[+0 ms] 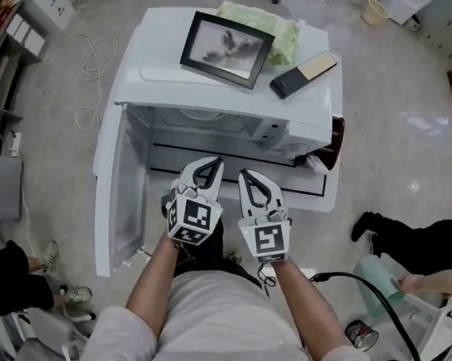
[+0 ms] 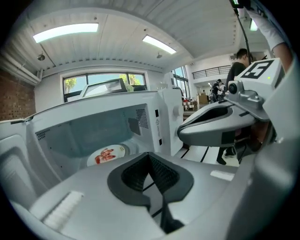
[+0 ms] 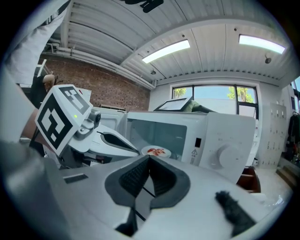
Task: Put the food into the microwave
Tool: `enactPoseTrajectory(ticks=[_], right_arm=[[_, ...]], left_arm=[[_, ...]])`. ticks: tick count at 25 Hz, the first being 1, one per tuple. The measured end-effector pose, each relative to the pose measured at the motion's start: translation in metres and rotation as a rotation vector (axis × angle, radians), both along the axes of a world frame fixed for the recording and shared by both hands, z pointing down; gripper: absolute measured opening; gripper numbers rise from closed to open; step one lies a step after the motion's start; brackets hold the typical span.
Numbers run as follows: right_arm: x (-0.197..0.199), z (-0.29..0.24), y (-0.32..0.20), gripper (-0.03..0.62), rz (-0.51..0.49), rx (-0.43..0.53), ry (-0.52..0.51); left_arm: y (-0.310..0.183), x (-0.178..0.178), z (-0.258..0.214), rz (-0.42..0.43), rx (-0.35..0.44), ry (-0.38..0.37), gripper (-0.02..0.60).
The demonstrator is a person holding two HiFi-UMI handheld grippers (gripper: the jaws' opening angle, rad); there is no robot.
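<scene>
At the lower centre of the head view, the person wears a pale grey short-sleeved shirt [image 1: 222,325]. The left gripper [image 1: 211,165] and right gripper [image 1: 245,174] have white shells with black ribbed pads [image 2: 133,176]. Each carries a cube [image 1: 193,219] printed with black-and-white square markers.

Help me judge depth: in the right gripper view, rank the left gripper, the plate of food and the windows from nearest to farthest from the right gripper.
1. Left gripper: close beside the right gripper, at the view's left.
2. Plate of food: ahead, inside the open microwave.
3. Windows: on the far wall, beyond the microwave.
</scene>
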State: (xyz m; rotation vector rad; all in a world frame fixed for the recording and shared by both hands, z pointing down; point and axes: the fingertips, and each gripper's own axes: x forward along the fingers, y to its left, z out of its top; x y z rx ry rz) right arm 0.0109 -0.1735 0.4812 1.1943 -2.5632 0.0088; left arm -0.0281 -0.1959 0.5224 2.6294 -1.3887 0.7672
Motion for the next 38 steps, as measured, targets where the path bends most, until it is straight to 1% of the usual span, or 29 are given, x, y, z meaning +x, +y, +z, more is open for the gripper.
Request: enactPoseTrajectory(ticks=[3,6,8,10,13,15,18,22,25,28,31,38], right_arm=[[0.002,-0.002,0.008,0.009,-0.004,0.003,0.001],[0.005,-0.006,0.016,0.009,-0.005,0.0,0.0],[0.008,-0.009,0.021,0.009,0.001,-0.002,-0.01],[0.01,-0.013,0.026,0.01,0.004,0.0,-0.018],[0.012,-0.022,0.037,0.009,-0.003,0.01,-0.032],[0.014,-0.029,0.045,0.009,-0.005,0.012,-0.049],[0.015,-0.038,0.054,0.009,-0.008,0.007,-0.072],[0.011,-0.046,0.067,0.009,-0.027,0.017,-0.07],[0.008,-0.052,0.075,0.009,-0.043,0.03,-0.075],[0.005,-0.054,0.081,0.009,-0.051,0.038,-0.072],[0.003,-0.054,0.085,0.009,-0.054,0.039,-0.07],[0.002,-0.053,0.089,0.009,-0.057,0.042,-0.063]], left_arm=[[0.015,0.007,-0.004,-0.017,-0.014,0.072,0.008],[0.029,0.009,-0.012,-0.04,-0.008,0.103,0.008],[0.037,0.009,-0.022,-0.06,0.014,0.117,0.008],[0.044,0.007,-0.034,-0.082,0.054,0.132,0.008],[0.054,0.006,-0.056,-0.118,0.116,0.179,0.009],[0.065,0.01,-0.065,-0.119,0.139,0.21,0.008],[0.083,0.017,-0.077,-0.117,0.169,0.232,0.008],[0.1,0.015,-0.089,-0.186,0.143,0.317,0.008],[0.108,0.013,-0.092,-0.186,0.157,0.307,0.009],[0.112,0.011,-0.091,-0.192,0.136,0.31,0.009],[0.113,0.012,-0.091,-0.189,0.136,0.318,0.008],[0.117,0.013,-0.091,-0.161,0.181,0.286,0.008]])
